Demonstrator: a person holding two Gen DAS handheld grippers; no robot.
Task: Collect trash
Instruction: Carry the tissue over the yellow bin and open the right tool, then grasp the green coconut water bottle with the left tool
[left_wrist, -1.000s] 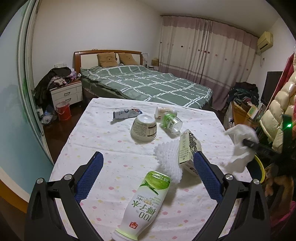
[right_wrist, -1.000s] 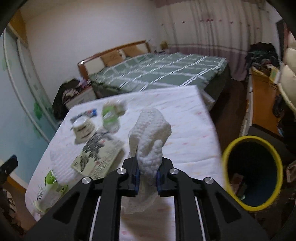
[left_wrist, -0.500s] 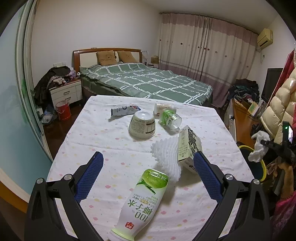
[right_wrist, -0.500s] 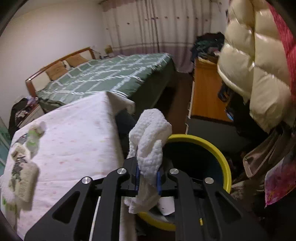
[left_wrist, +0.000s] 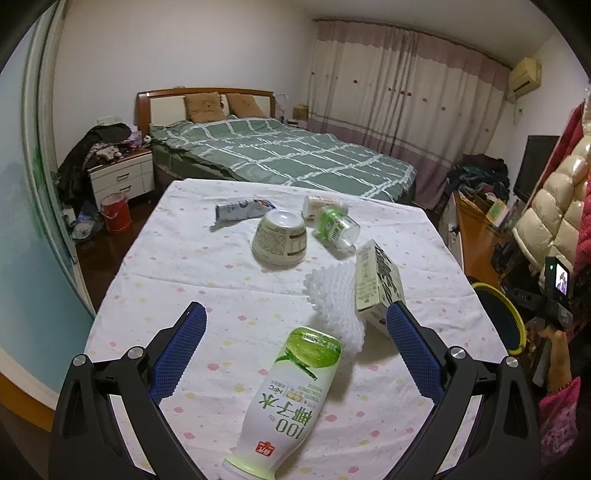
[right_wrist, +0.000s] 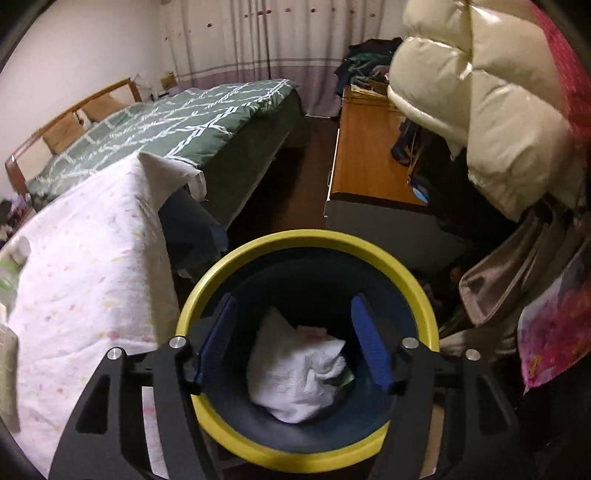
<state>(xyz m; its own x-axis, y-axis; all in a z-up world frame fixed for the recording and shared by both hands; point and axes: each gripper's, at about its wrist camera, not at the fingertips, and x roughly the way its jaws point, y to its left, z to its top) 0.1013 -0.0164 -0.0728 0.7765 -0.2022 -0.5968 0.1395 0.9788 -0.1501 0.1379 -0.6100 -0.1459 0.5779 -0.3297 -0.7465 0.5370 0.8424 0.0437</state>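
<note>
Trash wad (right_wrist: 295, 373) is lying in bin (right_wrist: 236, 258), soft, light; right gripper (right_wrist: 293, 339) has just been spreading, holding nothing; left gripper (left_wrist: 295, 345) is spread over bottle (left_wrist: 288, 398), slick, light; grab mid-body.

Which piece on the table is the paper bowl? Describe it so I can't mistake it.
Start at the table with the dotted white cloth, in front of the green bed. Near its middle, toward the far end, the paper bowl sits upside down, white base up. Unlike the bottles and carton around it, it is round, squat and has a printed label on its side.
</note>
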